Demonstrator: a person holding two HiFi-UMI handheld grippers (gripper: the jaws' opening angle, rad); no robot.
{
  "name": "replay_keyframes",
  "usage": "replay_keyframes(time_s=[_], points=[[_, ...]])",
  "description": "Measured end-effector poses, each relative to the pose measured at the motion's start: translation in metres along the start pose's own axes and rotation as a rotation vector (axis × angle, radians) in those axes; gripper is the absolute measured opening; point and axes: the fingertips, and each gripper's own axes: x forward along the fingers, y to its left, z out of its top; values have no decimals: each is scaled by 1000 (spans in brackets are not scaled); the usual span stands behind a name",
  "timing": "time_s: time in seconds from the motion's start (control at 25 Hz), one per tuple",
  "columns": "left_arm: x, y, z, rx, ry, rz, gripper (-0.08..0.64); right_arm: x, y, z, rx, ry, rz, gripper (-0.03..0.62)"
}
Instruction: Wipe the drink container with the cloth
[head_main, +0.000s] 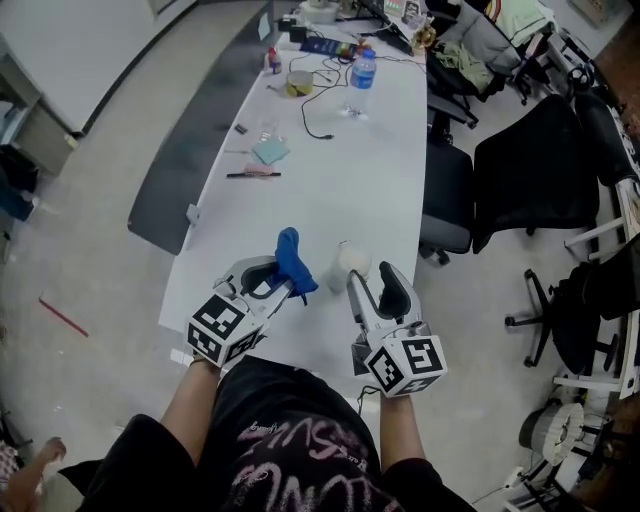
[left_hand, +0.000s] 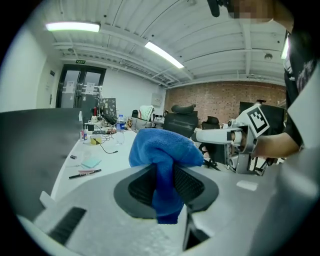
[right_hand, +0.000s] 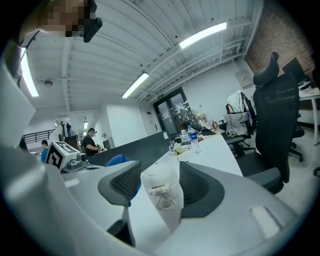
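Note:
A blue cloth (head_main: 292, 258) is bunched between the jaws of my left gripper (head_main: 283, 283), which is shut on it; in the left gripper view the cloth (left_hand: 162, 150) bulges above the pads and hangs down between them. The drink container (head_main: 352, 260), a small white bottle, stands upright on the white table (head_main: 350, 170) to the right of the cloth. My right gripper (head_main: 375, 282) reaches around it from the near side. In the right gripper view the container (right_hand: 162, 192) fills nearly the whole gap between the two pads, with a sliver of space at the left pad.
At the table's far end stand a water bottle (head_main: 362, 80), a yellow tape roll (head_main: 299, 83) and cables. A teal pad (head_main: 270, 152) and a pen (head_main: 252, 175) lie mid-table on the left. Black office chairs (head_main: 530, 170) line the right side. A dark partition (head_main: 190, 150) runs along the left.

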Motion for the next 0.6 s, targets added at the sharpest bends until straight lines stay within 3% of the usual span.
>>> replay_keyframes(time_s=[0.6], points=[[-24, -12, 31, 33, -110, 96, 92, -33, 18, 9, -58, -35, 20, 133]])
